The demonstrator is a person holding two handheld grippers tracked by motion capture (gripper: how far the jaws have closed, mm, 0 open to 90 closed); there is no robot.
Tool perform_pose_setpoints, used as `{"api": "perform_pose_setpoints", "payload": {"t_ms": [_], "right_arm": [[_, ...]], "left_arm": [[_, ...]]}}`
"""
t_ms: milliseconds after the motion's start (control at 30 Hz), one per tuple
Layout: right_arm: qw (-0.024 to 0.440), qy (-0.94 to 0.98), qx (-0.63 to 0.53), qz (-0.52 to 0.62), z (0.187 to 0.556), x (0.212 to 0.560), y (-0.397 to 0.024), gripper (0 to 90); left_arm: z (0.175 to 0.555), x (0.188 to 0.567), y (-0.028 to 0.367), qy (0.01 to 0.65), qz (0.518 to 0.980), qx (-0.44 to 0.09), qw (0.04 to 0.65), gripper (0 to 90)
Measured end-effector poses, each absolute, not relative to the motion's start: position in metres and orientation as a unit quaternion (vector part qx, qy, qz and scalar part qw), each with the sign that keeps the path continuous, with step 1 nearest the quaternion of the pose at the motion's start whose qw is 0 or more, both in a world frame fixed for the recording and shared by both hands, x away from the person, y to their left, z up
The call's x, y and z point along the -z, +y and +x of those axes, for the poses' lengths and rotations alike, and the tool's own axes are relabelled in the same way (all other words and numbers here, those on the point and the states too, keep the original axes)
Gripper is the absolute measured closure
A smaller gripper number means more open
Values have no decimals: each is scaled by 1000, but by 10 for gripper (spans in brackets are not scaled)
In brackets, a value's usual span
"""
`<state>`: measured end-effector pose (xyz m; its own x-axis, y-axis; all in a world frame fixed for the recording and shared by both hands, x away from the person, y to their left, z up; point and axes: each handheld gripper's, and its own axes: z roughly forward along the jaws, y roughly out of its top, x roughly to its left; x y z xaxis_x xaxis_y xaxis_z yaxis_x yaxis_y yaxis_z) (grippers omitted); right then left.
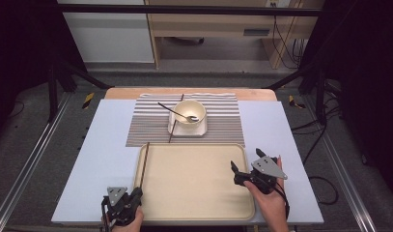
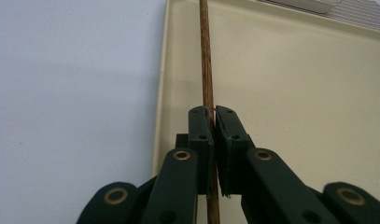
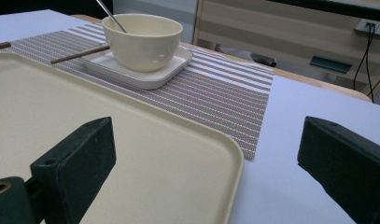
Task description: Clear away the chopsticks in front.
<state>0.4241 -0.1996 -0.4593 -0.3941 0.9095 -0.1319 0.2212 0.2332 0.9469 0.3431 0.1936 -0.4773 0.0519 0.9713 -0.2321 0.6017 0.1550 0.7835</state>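
Left gripper (image 1: 136, 194), near counter (image 1: 102, 159) edge: fingers (image 2: 200, 130) are clamping a brown chopstick (image 2: 206, 70), which is lying along the tray's (image 1: 194, 212) left rim, pointing away. Right gripper (image 1: 234, 169) is hovering over the tray's right edge, fingers (image 3: 80, 154) standing wide apart, gripping nothing. Farther back, a bowl (image 1: 189, 114) with spoon (image 1: 172, 109) is sitting on a square plate (image 1: 187, 129) on a striped placemat (image 1: 150, 121); a second chopstick (image 1: 175, 118) is lying beside the plate.

Lab recording bay, table staged as a dining setup.
Black frame bars (image 1: 184, 9) around table (image 1: 107, 145); loose cables (image 1: 286, 43) by plain wooden furniture (image 1: 208, 24); grey floor; striped placemat (image 1: 150, 121), bowl (image 1: 189, 114).
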Motion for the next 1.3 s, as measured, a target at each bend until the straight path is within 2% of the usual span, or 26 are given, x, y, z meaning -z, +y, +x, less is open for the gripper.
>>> {"api": "perform_pose_setpoints", "payload": {"t_ms": [1300], "right_arm": [[363,700,-462,407,425,461,-197,44]], "left_arm": [[343,484,194,654,608,-219,394,854]]}}
